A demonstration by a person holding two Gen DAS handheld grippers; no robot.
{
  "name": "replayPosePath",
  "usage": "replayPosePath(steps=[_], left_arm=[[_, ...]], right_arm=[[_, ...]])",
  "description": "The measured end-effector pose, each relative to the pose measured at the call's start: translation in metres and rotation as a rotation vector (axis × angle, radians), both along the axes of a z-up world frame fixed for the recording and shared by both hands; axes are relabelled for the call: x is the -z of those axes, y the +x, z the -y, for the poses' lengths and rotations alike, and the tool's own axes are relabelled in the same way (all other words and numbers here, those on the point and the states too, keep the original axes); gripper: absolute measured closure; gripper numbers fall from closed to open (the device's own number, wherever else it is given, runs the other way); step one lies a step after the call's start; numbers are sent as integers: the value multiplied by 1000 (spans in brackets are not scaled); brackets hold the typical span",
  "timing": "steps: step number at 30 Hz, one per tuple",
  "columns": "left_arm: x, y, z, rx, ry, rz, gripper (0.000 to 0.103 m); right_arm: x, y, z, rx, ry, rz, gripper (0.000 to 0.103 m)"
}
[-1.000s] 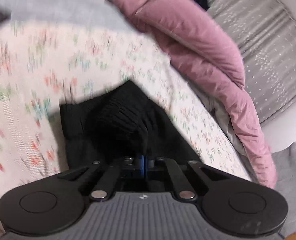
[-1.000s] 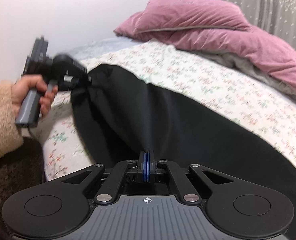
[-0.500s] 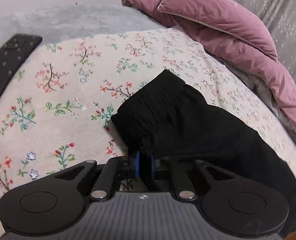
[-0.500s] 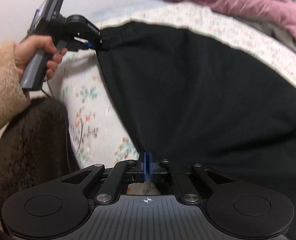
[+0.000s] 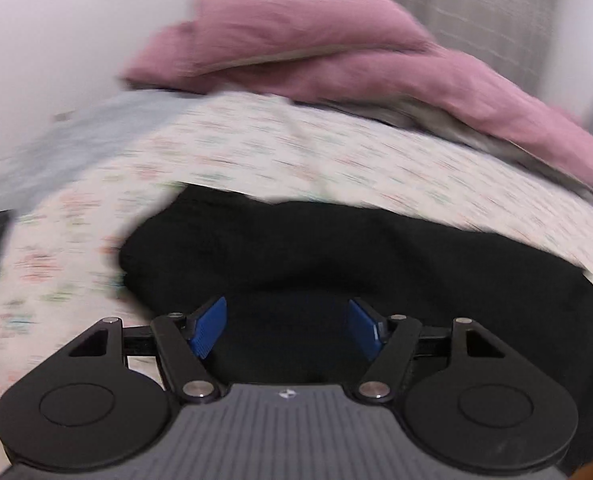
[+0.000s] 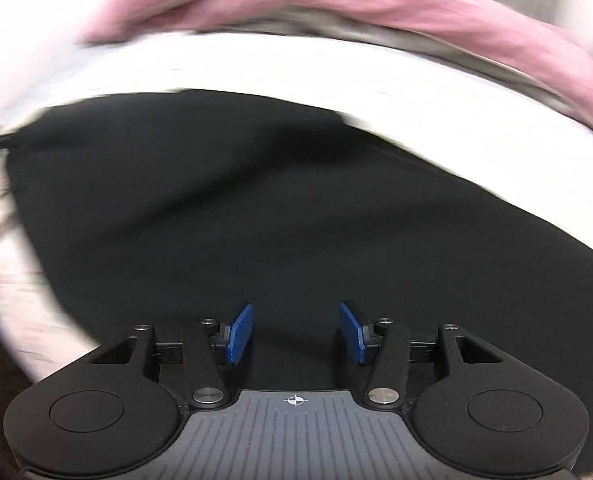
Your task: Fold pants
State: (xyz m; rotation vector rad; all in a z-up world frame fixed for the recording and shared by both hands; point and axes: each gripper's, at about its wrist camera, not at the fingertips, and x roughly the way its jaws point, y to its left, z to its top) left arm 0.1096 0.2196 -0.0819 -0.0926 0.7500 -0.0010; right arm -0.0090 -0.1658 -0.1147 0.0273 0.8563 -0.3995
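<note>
A: Since the black pants lay spread on the bed, flat over the flowered sheet, why were both tongs apart from them?

B: The left tongs stood wide, their blue pads still parting, with only dark cloth showing below the gap and nothing pinched. The right tongs were parting too, less widely, pads clear of the fabric. It read as a let-go after laying the cloth down.

A: And why did the pants sit near the bed's near edge?

B: Probably so the person could reach both ends without leaning. The pink quilt was bunched at the far side, well apart from the pants, which left the sheet bare for folding.

A: Was the fold finished?

B: Hard to judge. Both views were smeared by motion. In the left view the pants' near end looked bunched, perhaps doubled; in the right view a broad flat panel remained, so another fold seemed likely. At the far left edge of the right view, something dark and blue touched the cloth's corner, possibly the other tongs.
</note>
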Motion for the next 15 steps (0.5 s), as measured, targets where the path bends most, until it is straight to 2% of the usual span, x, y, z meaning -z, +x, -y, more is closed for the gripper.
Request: replayPosePath(steps=[3, 7, 12, 15], left_arm=[[7, -3, 32, 150, -3, -17, 10], [18, -2, 64, 276, 61, -17, 10], [22, 7, 84, 338, 108, -7, 10], [26, 13, 88, 336, 108, -14, 10]], right_arm=[[-1, -39, 50, 189, -45, 4, 55], [-2, -84, 116, 403, -62, 22, 55], [-10, -102, 182, 479, -43, 94, 55], [-12, -104, 226, 502, 48, 169, 55]])
